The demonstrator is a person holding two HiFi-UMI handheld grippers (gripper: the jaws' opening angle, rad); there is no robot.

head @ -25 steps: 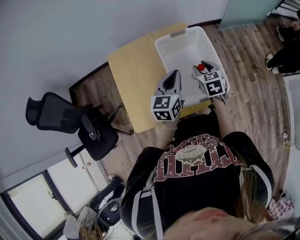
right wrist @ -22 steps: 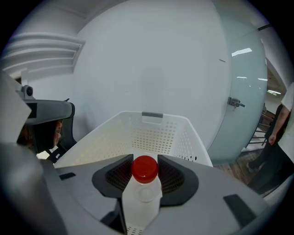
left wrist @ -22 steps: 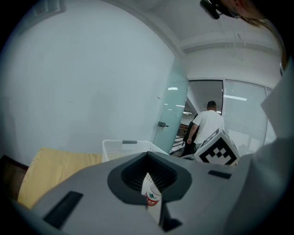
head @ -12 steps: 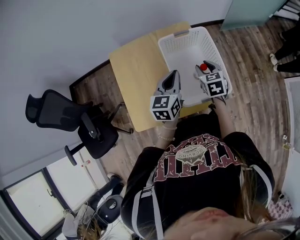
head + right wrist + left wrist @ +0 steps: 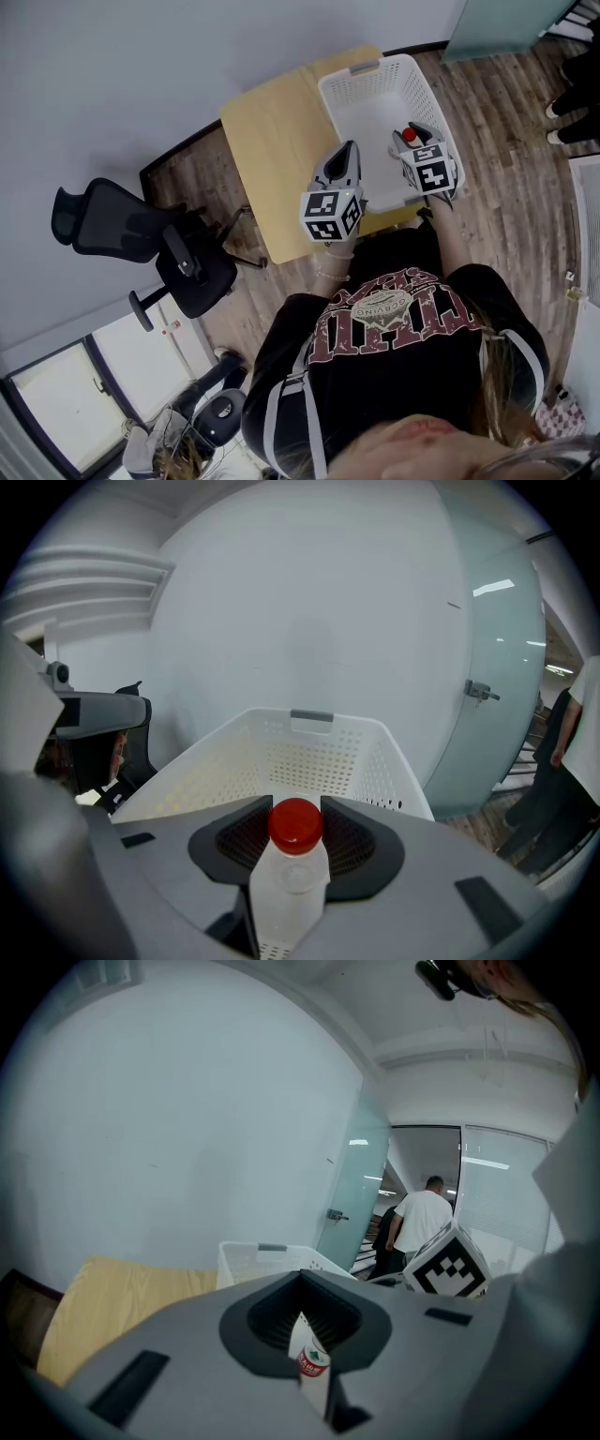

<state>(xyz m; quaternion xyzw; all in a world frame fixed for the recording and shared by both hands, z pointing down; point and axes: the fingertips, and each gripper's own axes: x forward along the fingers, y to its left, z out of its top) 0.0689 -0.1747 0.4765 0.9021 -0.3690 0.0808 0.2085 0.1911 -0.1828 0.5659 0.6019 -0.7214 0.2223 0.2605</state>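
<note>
Table (image 5: pixel 267 141), white basket (image 5: pixel 332 101), right tongs (image 5: pixel 409 137) on bottle (image 5: pixel 289 883), left tongs (image 5: pixel 349 150) on label (image 5: pixel 309 1369)

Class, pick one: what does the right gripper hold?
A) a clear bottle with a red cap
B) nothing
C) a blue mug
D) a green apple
A: the right gripper view shows the right gripper with its jaws closed on a clear bottle with a red cap, white basket beyond.

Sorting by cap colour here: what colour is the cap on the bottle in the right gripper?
Red. The cap shows best in the right gripper view.
</note>
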